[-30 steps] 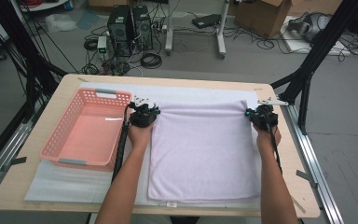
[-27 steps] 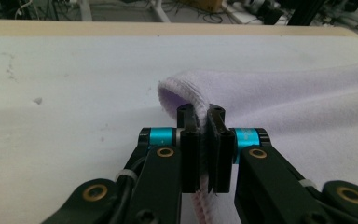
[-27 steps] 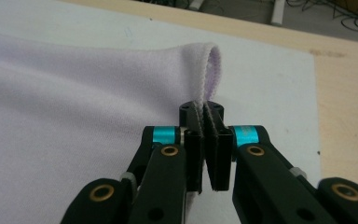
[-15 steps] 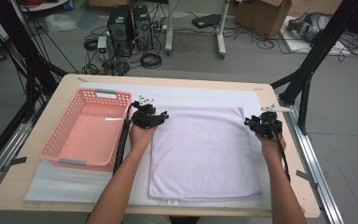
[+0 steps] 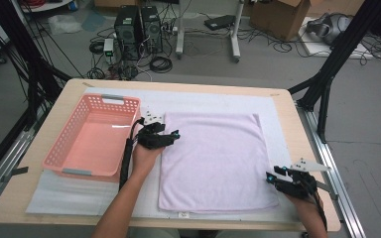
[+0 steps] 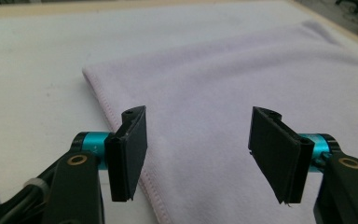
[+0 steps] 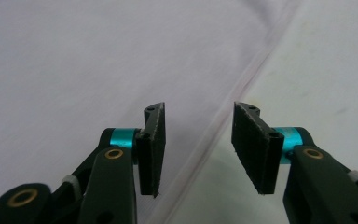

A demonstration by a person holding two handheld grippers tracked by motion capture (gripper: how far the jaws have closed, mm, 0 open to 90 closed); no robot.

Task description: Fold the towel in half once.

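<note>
A pale pink towel (image 5: 213,158) lies spread flat on a white mat (image 5: 203,101). My left gripper (image 5: 171,136) is at the towel's left edge, near its far corner. In the left gripper view its jaws (image 6: 198,140) stand open over the towel (image 6: 242,74), with the hem running under the left one. My right gripper (image 5: 273,176) is at the towel's near right corner. In the right gripper view it (image 7: 198,135) is open, the towel's (image 7: 98,56) hem passing below the gap. Both pairs of jaws have just been opening, and no cloth is pinched in either.
A pink plastic basket (image 5: 59,148) with nothing in it stands on the mat left of the towel, close to my left forearm. The wooden table (image 5: 34,198) ends just right of my right gripper, where a metal rail (image 5: 335,168) runs. Cables and computers sit on the floor beyond.
Both grippers, shut at the towel's far corners a second ago, now stand open. The right hand came back along the right edge to the near corner; the left drew back slightly.
</note>
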